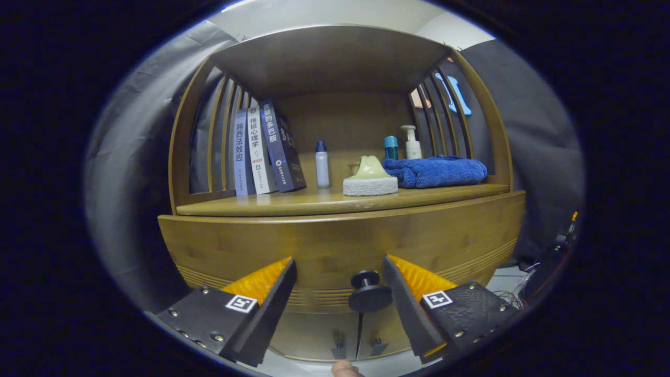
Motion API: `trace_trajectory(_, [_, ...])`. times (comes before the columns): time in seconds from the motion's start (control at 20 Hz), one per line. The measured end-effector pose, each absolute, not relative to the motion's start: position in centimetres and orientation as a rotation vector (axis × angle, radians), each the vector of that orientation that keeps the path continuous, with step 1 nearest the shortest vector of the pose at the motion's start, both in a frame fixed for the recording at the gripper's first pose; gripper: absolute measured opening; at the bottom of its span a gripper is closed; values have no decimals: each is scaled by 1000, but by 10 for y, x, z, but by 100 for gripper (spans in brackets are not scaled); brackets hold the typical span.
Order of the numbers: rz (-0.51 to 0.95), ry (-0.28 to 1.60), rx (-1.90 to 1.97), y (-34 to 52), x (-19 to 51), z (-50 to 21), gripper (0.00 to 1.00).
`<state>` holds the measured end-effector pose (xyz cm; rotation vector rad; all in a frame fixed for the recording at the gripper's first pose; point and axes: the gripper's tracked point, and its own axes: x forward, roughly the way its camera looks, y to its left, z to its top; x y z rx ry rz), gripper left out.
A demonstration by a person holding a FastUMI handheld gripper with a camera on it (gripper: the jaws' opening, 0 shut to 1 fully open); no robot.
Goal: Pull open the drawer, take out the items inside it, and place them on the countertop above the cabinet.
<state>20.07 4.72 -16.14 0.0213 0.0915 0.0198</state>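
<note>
**Gripper spread before the closed drawer's knob**

Where the wooden cabinet stands against the booth's black cloth wall, its countertop forms an open shelf under a wooden roof, with slatted sides. On this countertop, from one side to the other, stand three upright books leaning slightly, a small white bottle with a dark blue cap, a pale green dome-shaped object on a white round pad, a folded blue towel, and, behind the towel, a teal-capped bottle and a white pump bottle. Below the countertop, the wide curved wooden drawer front sits flush and closed; grooved lines run along its lower edge. A round black knob projects from it near the middle. The gripper points at the drawer front with its fingers spread wide, holding nothing; the knob lies between them, close beside one finger and well apart from the other. Whether that finger touches the knob cannot be told. Cables lie on the floor beside the cabinet.
</note>
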Motion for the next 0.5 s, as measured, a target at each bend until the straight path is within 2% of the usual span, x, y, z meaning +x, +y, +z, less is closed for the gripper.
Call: trace_trajectory(0.5, [25, 40, -13, 48, 221, -164, 99])
